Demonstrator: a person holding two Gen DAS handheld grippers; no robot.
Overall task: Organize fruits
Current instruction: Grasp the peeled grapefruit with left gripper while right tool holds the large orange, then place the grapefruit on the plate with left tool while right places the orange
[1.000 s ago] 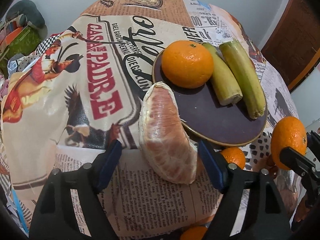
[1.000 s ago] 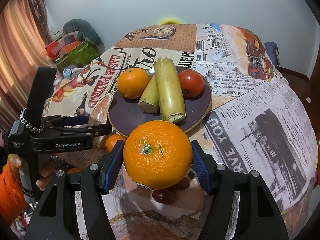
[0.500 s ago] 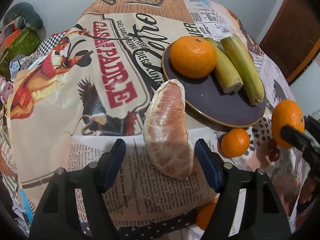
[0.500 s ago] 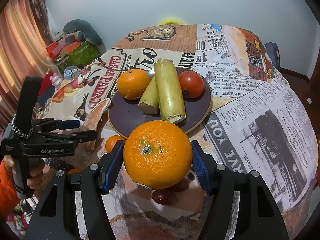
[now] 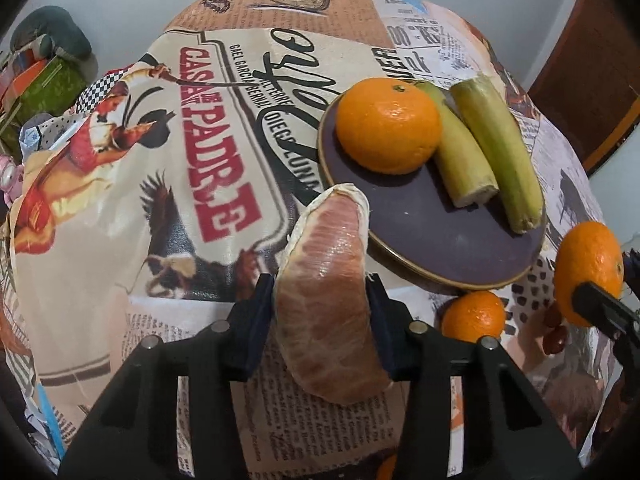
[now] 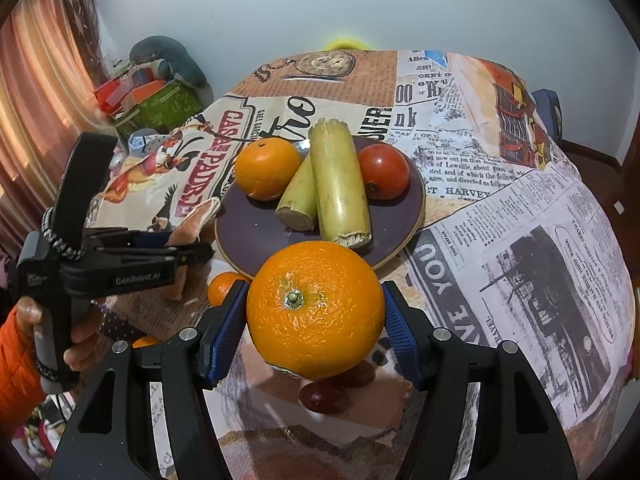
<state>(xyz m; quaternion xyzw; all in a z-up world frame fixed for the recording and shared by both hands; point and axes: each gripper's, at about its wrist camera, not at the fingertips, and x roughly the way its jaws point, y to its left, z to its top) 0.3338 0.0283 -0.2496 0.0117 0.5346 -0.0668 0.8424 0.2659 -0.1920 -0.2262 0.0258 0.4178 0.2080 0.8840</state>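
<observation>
Since a second ago, the left gripper (image 5: 320,312) has closed onto the pomelo segment (image 5: 326,300) beside the plate (image 5: 436,248). The right gripper (image 6: 314,320) still clamps the orange (image 6: 316,308) near the plate's front rim, likely both bound there.

a: where does the left wrist view sit?
b: low at the table's near left, close in, facing along its fingers toward the dark plate (image 5: 420,236) up and to the right.
a: and the right wrist view?
b: near the front edge, a bit higher, looking straight over the plate (image 6: 248,236) to the far wall.
a: what do they share?
b: the plate, the printed tablecloth (image 5: 120,200), and each catches the other gripper at its edge.
</observation>
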